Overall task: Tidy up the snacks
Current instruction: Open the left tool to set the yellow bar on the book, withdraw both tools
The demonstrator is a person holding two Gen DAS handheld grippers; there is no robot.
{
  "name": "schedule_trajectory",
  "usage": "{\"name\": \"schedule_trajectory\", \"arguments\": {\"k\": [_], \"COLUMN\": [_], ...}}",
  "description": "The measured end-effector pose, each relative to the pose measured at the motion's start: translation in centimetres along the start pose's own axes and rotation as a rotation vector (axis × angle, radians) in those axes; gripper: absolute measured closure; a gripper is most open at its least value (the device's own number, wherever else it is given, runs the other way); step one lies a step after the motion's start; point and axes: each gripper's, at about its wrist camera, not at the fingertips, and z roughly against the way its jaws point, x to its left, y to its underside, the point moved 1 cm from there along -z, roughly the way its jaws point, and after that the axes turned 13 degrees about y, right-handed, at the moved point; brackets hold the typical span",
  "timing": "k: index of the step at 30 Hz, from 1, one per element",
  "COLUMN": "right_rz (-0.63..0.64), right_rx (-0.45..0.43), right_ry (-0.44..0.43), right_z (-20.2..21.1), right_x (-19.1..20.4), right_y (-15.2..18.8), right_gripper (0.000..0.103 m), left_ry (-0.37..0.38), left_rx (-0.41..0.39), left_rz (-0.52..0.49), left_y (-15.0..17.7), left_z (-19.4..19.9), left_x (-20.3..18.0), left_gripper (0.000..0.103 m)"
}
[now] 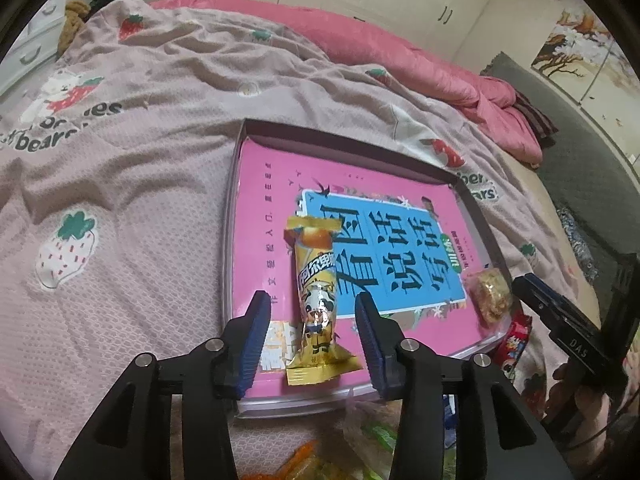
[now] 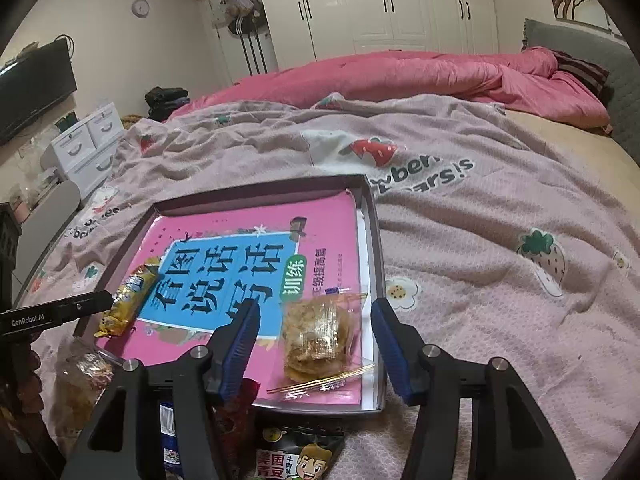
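Note:
A shallow box tray (image 1: 352, 140) (image 2: 260, 188) lies on the bed with a pink book (image 1: 272, 184) (image 2: 248, 224) inside it. A yellow wrapped snack stick (image 1: 316, 268) (image 2: 128, 300) rests on the book's left part. My left gripper (image 1: 312, 320) is open around its lower end, and the pads stand clear of the wrapper. A clear packet of golden biscuit (image 2: 320, 332) (image 1: 490, 292) lies on the book's right part. My right gripper (image 2: 316, 332) is open either side of it without touching.
Loose snacks lie at the tray's near edge: a dark green-pea packet (image 2: 300, 456), a red packet (image 2: 236, 412) (image 1: 516, 340), a clear bag (image 2: 84, 376), orange and green packets (image 1: 300, 456). A strawberry-print blanket (image 1: 120, 200) covers the bed, with a pink quilt (image 2: 400, 72) behind.

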Motion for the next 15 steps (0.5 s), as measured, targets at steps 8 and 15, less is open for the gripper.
{"name": "schedule_trajectory", "arguments": {"k": [8,15], "right_rz": [-0.010,-0.004], "right_rx": [-0.030,-0.045], "right_ry": [-0.020,-0.031], "right_z": [1.1,2.0], "right_x": [-0.1,0.2], "right_y": [-0.2,0.1], "right_gripper": [0.043,0.043], "left_ry": [0.041,0.066], "left_rx": [-0.022,-0.015], "left_rz": [-0.018,-0.027], "left_y": [-0.2,0.4], "left_z": [1.6,2.7], "left_x": [-1.2,-1.9], "left_gripper": [0.050,0.045]}}
